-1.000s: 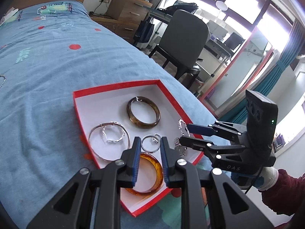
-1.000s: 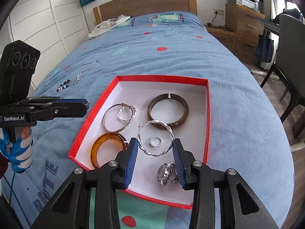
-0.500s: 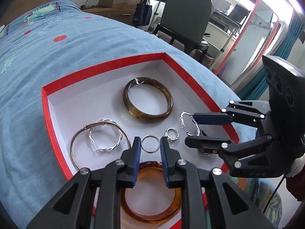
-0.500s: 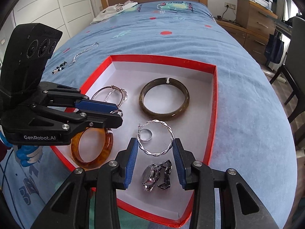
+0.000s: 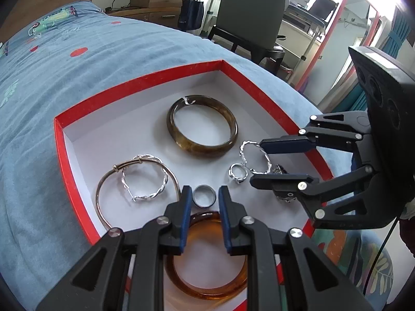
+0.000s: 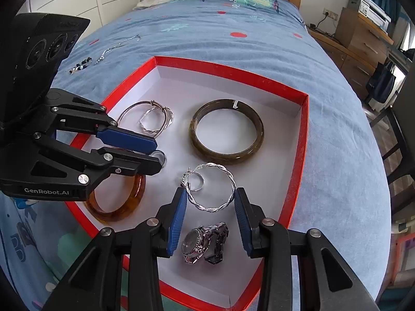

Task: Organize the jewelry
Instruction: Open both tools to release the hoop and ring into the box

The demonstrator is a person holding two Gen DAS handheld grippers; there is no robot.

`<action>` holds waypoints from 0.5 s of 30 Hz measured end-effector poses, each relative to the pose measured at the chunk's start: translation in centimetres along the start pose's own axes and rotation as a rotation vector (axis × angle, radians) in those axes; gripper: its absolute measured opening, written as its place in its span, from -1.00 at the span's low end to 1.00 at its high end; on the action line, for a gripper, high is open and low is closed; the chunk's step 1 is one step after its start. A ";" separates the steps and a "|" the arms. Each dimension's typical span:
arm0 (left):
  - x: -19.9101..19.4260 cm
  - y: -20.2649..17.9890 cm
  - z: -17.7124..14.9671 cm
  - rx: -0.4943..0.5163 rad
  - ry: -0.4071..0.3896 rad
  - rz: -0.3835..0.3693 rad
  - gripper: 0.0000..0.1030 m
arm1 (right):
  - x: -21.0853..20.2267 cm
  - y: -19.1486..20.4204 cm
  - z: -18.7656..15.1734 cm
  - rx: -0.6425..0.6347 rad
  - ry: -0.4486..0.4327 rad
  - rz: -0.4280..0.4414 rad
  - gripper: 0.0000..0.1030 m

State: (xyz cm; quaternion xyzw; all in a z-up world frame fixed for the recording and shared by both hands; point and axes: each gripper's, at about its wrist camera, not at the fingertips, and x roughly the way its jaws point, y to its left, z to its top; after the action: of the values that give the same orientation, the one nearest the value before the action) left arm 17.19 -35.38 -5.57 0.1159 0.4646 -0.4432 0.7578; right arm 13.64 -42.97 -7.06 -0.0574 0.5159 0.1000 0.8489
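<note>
Silver band ring (image 5: 205,195) lies between the left gripper's (image 5: 202,193) open jaws, on the red box's (image 5: 140,84) white floor. Farther off, the right gripper (image 6: 208,202) straddles a twisted hoop (image 6: 211,190), jaws open. Closing carelessly could skid the smooth ring away.

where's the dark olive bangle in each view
Left wrist: dark olive bangle sits in the centre, in the far part of the red box.
Right wrist: dark olive bangle lies right of centre, beyond the twisted silver hoop.
Shared landmark: that hoop, beside the bangle in both.
</note>
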 end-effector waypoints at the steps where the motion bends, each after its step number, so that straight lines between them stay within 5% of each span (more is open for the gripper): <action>1: -0.2 0.1 0.0 -0.006 -0.003 -0.008 -0.61 | 0.0 0.0 0.0 0.005 0.000 0.000 -0.28; 15: -5.4 0.1 -1.1 -0.065 -0.066 0.007 -0.41 | -2.4 -0.5 0.0 0.096 -0.032 -0.001 -0.20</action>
State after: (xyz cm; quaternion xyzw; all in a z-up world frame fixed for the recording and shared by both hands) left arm 15.65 -31.58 -1.84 0.0780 0.4531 -0.4285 0.7778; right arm 12.68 -43.68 -4.89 -0.0153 0.5066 0.0754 0.8587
